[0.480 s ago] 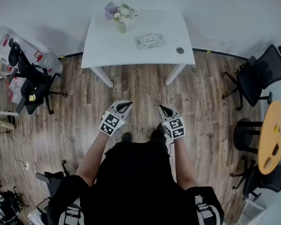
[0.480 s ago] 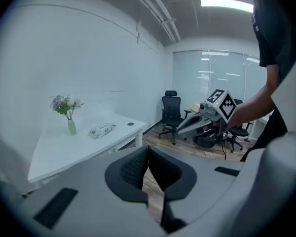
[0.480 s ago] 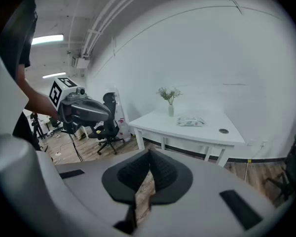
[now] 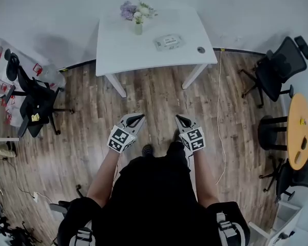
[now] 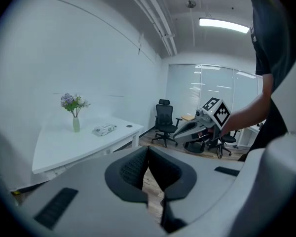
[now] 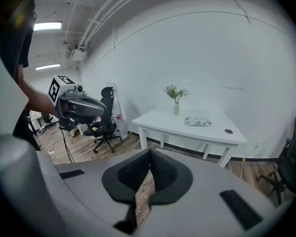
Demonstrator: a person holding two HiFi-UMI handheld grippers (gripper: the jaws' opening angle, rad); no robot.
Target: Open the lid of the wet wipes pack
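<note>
I hold both grippers low in front of my body, over the wooden floor and well apart from the white bench. The left gripper and the right gripper both point forward and slightly down toward the bench. In the left gripper view its fingers are closed tip to tip, with nothing between them. The right gripper's fingers are closed in the same way and are also empty.

The wet wipes pack lies flat on the bench, toward its right half. It sits between a small vase of flowers on its left and a round cable hole on its right. Neither gripper touches it. A black office chair stands to the right of the bench.
</note>
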